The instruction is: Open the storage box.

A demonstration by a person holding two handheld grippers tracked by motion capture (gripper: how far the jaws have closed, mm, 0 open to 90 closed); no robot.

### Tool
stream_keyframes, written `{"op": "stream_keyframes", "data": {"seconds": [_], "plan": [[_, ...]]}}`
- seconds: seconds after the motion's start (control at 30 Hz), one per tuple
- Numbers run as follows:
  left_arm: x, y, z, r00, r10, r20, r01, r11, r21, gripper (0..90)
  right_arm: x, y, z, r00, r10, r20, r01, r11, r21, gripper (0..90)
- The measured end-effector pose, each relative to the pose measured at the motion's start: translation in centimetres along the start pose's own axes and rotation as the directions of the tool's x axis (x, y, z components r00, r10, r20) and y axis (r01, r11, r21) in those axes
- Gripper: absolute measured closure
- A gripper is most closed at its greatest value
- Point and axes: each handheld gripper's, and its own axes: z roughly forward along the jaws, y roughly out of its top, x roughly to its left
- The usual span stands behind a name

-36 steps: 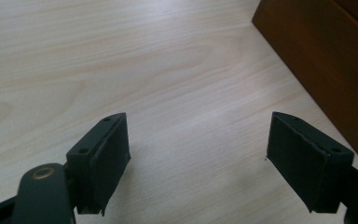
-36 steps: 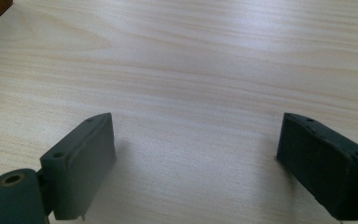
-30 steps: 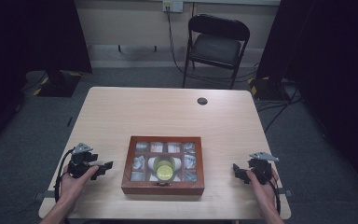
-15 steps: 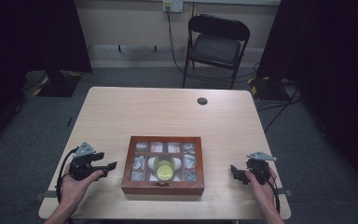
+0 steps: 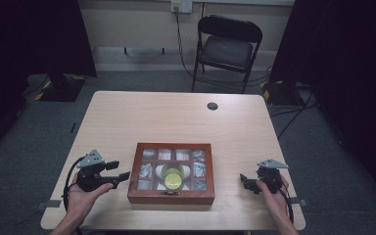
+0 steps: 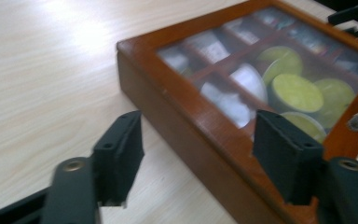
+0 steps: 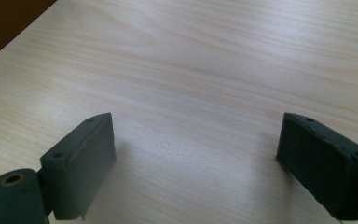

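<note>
Wooden box (image 5: 171, 172) with a glass lid, one, at the near middle of the table (image 5: 176, 117), nine compartments, two tongs flanking it, left tongs (image 5: 122, 175) just beside it, gaping, empty, lately narrowing, right tongs (image 5: 244, 180) apart, open, empty, one folding chair (image 5: 229, 46) behind.

light wood table (image 5: 127, 117), glass-lidded wooden box (image 5: 171, 193), small dark disc (image 5: 212, 105)

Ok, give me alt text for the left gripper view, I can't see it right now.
The left gripper hangs open over the near corner of a wooden box, gripping nothing. Through its glass lid show dividers and yellow-green round things; pale table lies left.
</note>
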Motion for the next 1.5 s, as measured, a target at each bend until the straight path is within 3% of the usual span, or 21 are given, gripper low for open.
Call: {"op": "stream_keyframes", "data": {"seconds": [0.07, 0.3, 0.4, 0.47, 0.57, 0.73, 0.87, 0.93, 1.07, 1.2, 1.27, 1.4, 1.5], "plan": [[-0.2, 0.1, 0.2, 0.9994, -0.002, 0.035, 0.002, 1.0, -0.005, 31.9, 0.0, 0.0, 0.0, 0.9999, -0.008, -0.009, 0.008, 1.0, -0.001, 10.5], [-1.7, 0.9, 0.8, 0.9957, 0.037, 0.085, -0.036, 0.9993, -0.007, 32.0, 0.2, 0.1, 0.1, 0.9966, -0.055, -0.061, 0.055, 0.998, -0.002, 10.5], [-2.5, 1.2, 1.3, 0.9911, 0.021, 0.131, -0.02, 0.9997, -0.011, 31.3, 0.2, 0.1, 0.1, 0.9956, -0.064, -0.068, 0.063, 0.998, -0.004, 10.5], [-3.2, 1.5, 1.9, 0.9896, 0.068, 0.127, -0.069, 0.9976, 0.007, 31.0, 0.2, 0.2, 0.2, 0.9943, -0.071, -0.079, 0.071, 0.997, -0.004, 10.4], [-3.9, 2.2, 2.5, 0.9827, 0.067, 0.173, -0.07, 0.9975, 0.012, 31.3, 0.2, 0.4, 0.4, 0.9922, -0.084, -0.092, 0.084, 0.996, -0.003, 10.4], [-5.1, 4.0, 3.8, 0.976, 0.103, 0.192, -0.107, 0.9941, 0.013, 32.0, 0.3, 0.6, 0.7, 0.9893, -0.1, -0.106, 0.1, 0.995, -0.006, 10.4], [-6.0, 5.8, 5.1, 0.9661, 0.121, 0.228, -0.124, 0.9923, -0.003, 31.8, 0.4, 0.7, 0.8, 0.9846, -0.119, -0.128, 0.119, 0.993, -0.008, 10.5], [-6.4, 6.5, 6.1, 0.957, 0.141, 0.254, -0.151, 0.9882, 0.023, 31.9, 0.4, 0.8, 0.8, 0.9835, -0.123, -0.133, 0.123, 0.992, -0.009, 10.5], [-7.0, 6.5, 7.1, 0.9556, 0.142, 0.258, -0.153, 0.988, 0.023, 31.5, 0.4, 0.8, 0.8, 0.9834, -0.123, -0.133, 0.123, 0.992, -0.009, 10.6], [-7.1, 6.2, 6.6, 0.9584, 0.154, 0.24, -0.162, 0.9867, 0.013, 30.0, 0.4, 0.8, 0.8, 0.9834, -0.123, -0.133, 0.123, 0.992, -0.009, 10.6], [-7.1, 5.9, 6.3, 0.9556, 0.161, 0.247, -0.168, 0.9857, 0.008, 30.5, 0.4, 0.8, 0.8, 0.9834, -0.124, -0.133, 0.124, 0.992, -0.009, 10.6], [-7.5, 4.9, 6.2, 0.9409, 0.169, 0.294, -0.192, 0.98, 0.053, 34.0, 0.4, 0.8, 0.8, 0.9834, -0.123, -0.133, 0.123, 0.992, -0.009, 10.6], [-7.9, 4.6, 6.3, 0.9264, 0.183, 0.329, -0.216, 0.9742, 0.066, 35.1, 0.4, 0.8, 0.8, 0.9834, -0.123, -0.133, 0.123, 0.992, -0.009, 10.5]]}}
